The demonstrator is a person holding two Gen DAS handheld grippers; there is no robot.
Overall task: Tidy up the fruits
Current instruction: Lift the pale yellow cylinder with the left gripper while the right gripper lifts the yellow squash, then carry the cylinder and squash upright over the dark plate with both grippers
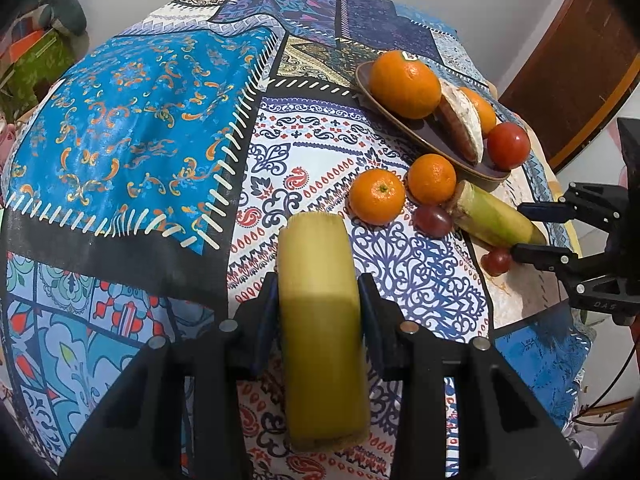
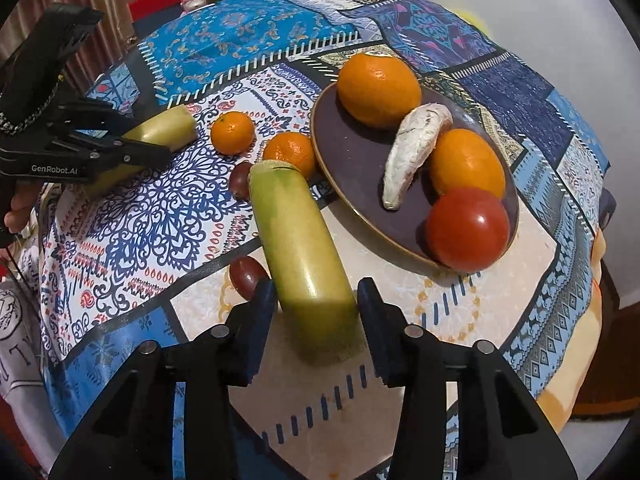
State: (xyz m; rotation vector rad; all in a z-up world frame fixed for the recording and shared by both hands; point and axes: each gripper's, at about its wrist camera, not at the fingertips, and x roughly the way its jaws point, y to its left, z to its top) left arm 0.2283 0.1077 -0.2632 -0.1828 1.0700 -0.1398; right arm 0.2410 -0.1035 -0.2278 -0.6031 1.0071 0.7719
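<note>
My left gripper (image 1: pixel 318 292) is shut on a yellow-green sugarcane piece (image 1: pixel 320 320) held over the patterned tablecloth; it also shows in the right wrist view (image 2: pixel 160 130). My right gripper (image 2: pixel 316 300) straddles a second sugarcane piece (image 2: pixel 296 248) lying on the cloth, its jaws standing beside the sides with small gaps. A dark oval plate (image 2: pixel 352 168) holds a big orange (image 2: pixel 378 88), a pomelo wedge (image 2: pixel 412 148), a smaller orange (image 2: pixel 466 164) and a tomato (image 2: pixel 468 228).
Two mandarins (image 2: pixel 232 132) (image 2: pixel 290 152) and two dark grapes (image 2: pixel 240 180) (image 2: pixel 246 274) lie on the cloth left of the plate. The table edge drops off at the right and front. A wooden door (image 1: pixel 576 64) stands behind.
</note>
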